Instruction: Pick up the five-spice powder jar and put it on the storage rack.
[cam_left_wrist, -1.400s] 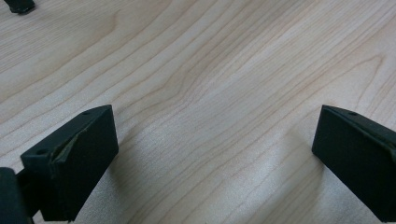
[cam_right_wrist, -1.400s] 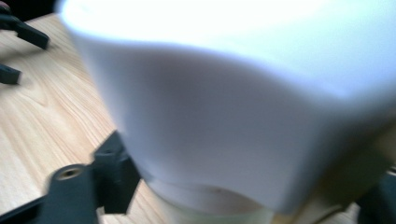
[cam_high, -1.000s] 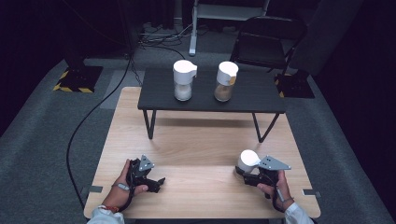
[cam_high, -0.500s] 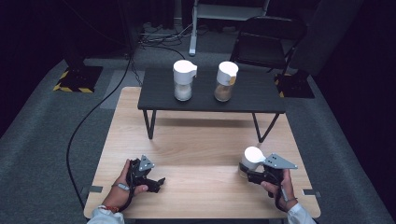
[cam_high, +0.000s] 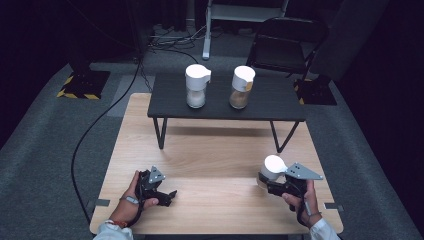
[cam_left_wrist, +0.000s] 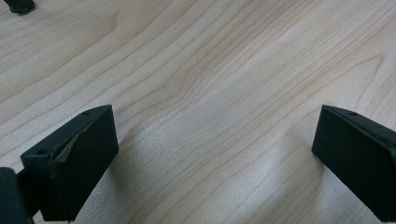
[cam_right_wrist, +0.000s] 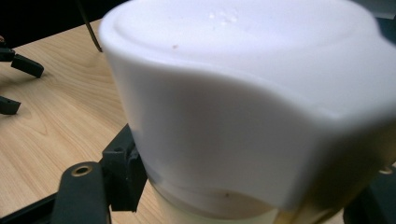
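Jar base cut off; contents can't tell.

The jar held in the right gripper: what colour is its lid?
White; the lid of the jar shows best in the right gripper view, clamped by the right gripper.

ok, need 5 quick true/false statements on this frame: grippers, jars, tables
1. The right gripper is shut on a white-lidded jar. True.
2. The left gripper holds a jar. False: its jaws stand open over bare wood of the wooden table, nothing between them.
3. Two white-lidded jars stand on the small black table. True: the left jar and the right jar are both upright.
4. The two jars on the black table touch each other. False: they stand apart.
5. The held jar has a black lid. False: its lid is white, as the right gripper view shows close up.
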